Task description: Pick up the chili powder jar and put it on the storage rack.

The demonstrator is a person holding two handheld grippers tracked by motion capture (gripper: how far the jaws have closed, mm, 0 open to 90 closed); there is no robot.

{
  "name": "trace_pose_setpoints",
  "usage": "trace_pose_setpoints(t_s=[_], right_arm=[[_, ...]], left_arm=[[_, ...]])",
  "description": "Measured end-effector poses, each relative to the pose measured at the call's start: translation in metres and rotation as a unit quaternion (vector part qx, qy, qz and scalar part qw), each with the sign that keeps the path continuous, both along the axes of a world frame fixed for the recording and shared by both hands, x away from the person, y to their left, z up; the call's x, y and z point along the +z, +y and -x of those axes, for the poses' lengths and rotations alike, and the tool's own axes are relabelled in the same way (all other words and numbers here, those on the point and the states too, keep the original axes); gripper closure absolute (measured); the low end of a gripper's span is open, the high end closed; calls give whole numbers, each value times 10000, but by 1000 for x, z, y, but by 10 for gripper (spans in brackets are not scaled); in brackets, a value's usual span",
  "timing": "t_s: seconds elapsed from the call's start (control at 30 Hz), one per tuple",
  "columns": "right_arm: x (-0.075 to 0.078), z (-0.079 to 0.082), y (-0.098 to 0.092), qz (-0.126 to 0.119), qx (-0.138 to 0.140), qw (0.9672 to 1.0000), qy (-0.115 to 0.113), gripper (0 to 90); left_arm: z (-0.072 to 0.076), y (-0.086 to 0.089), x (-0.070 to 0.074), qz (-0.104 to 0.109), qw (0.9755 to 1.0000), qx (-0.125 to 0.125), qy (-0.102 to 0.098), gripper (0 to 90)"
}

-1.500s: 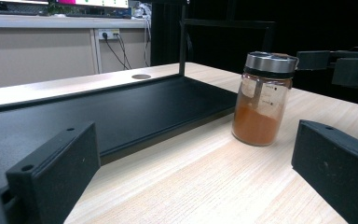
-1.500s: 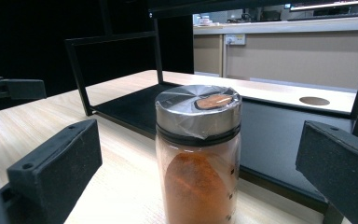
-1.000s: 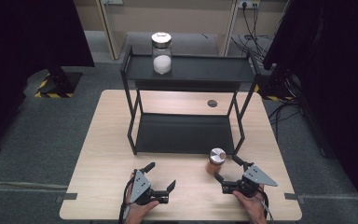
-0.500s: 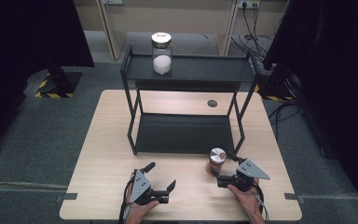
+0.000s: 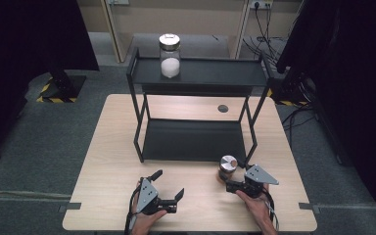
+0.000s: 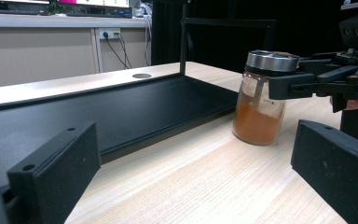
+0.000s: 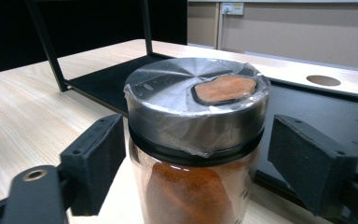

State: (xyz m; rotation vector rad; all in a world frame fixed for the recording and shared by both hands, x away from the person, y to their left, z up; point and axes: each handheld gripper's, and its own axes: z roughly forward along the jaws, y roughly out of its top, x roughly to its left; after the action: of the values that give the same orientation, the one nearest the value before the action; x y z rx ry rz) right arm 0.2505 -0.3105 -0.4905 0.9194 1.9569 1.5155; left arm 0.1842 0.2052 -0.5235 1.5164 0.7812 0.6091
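Note:
A glass jar of orange-brown powder with a metal lid stands on the wooden table just in front of the black rack's right leg. My right gripper has its two jaws on either side of the jar at lid and neck height. The jaws have just been closing, and a thin gap still shows at each pad. The left gripper view shows the same jar with the right gripper against it. My left gripper rests open on the table at front left, nothing between its fingers.
The black two-tier rack stands mid-table, its lower shelf bare. A glass jar of white powder stands on the upper shelf at left. A round cable hole lies in the tabletop behind the rack. Dark curtains flank the table.
The right gripper's jaws have come in from wide open to close around the powder jar. The left gripper and both jars have stayed put.

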Motion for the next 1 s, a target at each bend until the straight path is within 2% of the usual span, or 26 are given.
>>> trace_pose_setpoints(t_s=[0.13,0.3,0.43,0.57,1.0], right_arm=[[1,-1,2,70,-25,10000,47,254],[1,-3,1,47,38,9999,83,309],[1,-2,2,71,37,10000,35,313],[1,-1,-1,-70,29,10000,13,314],[16,5,-5,-65,40,9998,-173,315]], left_arm=[[0,0,0,6,10000,13,6,8],[0,0,0,12,10000,31,6,9],[1,0,0,4,10000,26,-3,10],[1,0,0,5,10000,27,-2,10],[1,0,0,2,10000,26,-4,11]])
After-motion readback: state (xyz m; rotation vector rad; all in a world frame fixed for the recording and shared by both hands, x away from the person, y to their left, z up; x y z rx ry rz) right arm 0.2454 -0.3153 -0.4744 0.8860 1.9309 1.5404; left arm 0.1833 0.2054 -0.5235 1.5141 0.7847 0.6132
